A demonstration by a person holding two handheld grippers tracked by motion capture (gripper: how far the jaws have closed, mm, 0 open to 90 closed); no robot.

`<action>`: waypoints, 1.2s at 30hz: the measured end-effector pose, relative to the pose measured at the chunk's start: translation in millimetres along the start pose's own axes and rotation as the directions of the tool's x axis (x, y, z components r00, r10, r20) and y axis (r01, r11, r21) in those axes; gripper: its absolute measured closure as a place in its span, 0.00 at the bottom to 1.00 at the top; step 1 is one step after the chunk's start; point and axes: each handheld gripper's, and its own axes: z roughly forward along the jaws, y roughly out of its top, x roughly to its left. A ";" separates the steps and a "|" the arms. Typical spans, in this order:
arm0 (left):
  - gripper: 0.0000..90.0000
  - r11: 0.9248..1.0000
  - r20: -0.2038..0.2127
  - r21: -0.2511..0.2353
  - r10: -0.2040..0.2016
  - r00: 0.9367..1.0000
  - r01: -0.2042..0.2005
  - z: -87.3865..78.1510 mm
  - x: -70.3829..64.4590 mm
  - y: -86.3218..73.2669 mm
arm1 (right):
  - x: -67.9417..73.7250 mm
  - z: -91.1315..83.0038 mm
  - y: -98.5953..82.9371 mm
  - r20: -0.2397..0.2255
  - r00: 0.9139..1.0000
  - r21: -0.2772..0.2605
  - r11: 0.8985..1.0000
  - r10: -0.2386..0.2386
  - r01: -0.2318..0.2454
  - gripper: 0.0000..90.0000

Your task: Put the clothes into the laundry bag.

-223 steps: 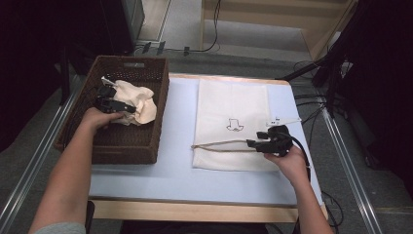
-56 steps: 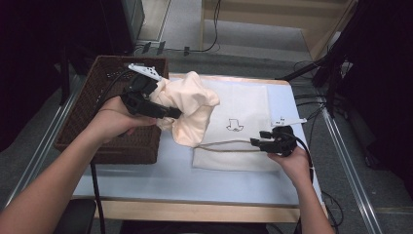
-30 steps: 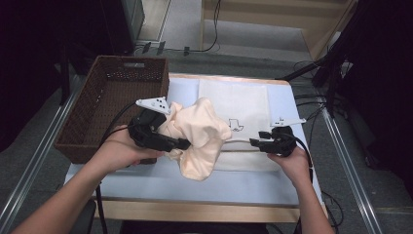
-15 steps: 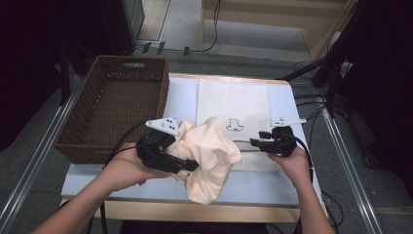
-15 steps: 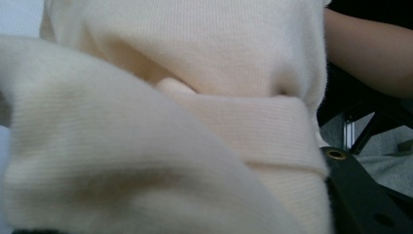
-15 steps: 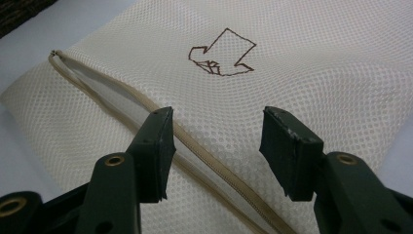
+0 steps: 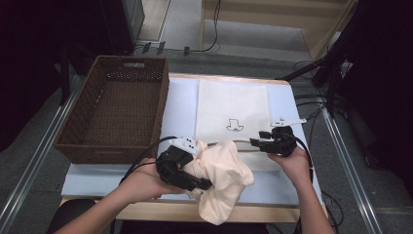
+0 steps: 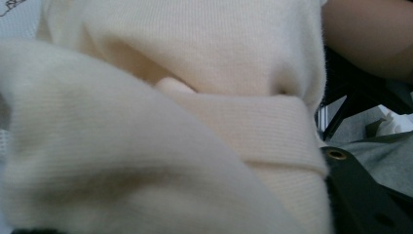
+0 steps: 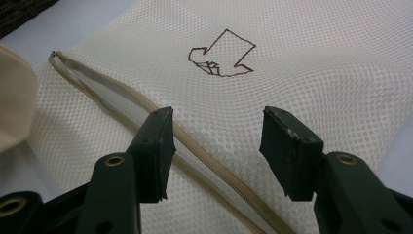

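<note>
Pale blue table covering (image 7: 180, 105) is spread under a wicker basket (image 7: 114, 114) and a white mesh bag (image 7: 233, 109). A cream sweater (image 7: 221, 178) is gripped at the table's near edge by the left gripper (image 7: 187, 178); the right gripper (image 7: 260, 142) is held with jaws parted over the bag's zipper (image 9: 204, 163).

Table (image 7: 178, 105): rectangular top under a pale blue-white covering, with a light wood edge showing along the near and far sides. Wicker basket (image 7: 114, 114): dark brown, rectangular, open-topped, standing on the left part of the top, its right wall beside the mesh bag. Mesh bag (image 7: 233, 109): white, flat, lying right of centre and reaching toward the far edge; a small brown outline drawing is on its upper face, and a beige zip runs along its near edge. Cream knit garment (image 7: 221, 183): bunched at the near edge, one part hanging over it.
</note>
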 end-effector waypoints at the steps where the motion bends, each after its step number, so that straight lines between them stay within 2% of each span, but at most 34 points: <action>1: 0.65 1.000 -0.001 0.005 0.003 1.000 -0.003 4.9 0.2 0.1 | -0.2 0.0 0.0 -0.001 1.000 0.000 1.000 0.001 -0.001 0.53; 3: 0.65 1.000 0.010 0.010 -0.003 1.000 0.003 13.0 2.2 0.0 | -0.3 0.1 0.0 -0.001 1.000 0.000 1.000 0.002 -0.002 0.53; 9: 0.65 1.000 -0.035 0.029 -0.006 0.999 0.007 43.5 15.6 -2.7 | 0.0 0.2 0.1 -0.002 1.000 -0.001 1.000 -0.004 0.004 0.53; 15: 0.65 0.998 -0.060 0.040 -0.044 0.997 0.047 65.8 33.8 -5.1 | 0.5 0.3 0.2 -0.001 1.000 0.000 1.000 -0.006 0.006 0.53; 18: 0.64 0.997 -0.075 0.051 -0.047 0.996 0.051 73.0 38.7 -5.1 | 0.7 0.7 0.2 -0.001 1.000 -0.001 1.000 -0.011 0.011 0.53; 23: 0.64 0.997 -0.108 0.074 -0.023 0.994 0.031 85.8 43.8 -3.9 | 3.8 1.8 0.5 -0.005 1.000 -0.007 1.000 -0.030 0.030 0.53; 28: 0.62 0.997 -0.140 0.071 -0.023 0.990 0.033 98.4 51.7 -5.8 | 7.9 5.5 0.9 -0.014 0.998 -0.001 0.998 -0.056 0.056 0.53; 32: 0.61 0.996 -0.140 0.045 -0.069 0.988 0.076 107.7 58.9 -14.3 | 9.8 10.2 -0.2 -0.027 0.998 0.015 0.998 -0.061 0.062 0.53; 36: 0.60 0.998 -0.149 0.016 -0.065 0.987 0.068 111.3 60.0 -21.3 | 13.9 15.2 -0.3 -0.025 0.996 0.024 0.996 -0.088 0.089 0.53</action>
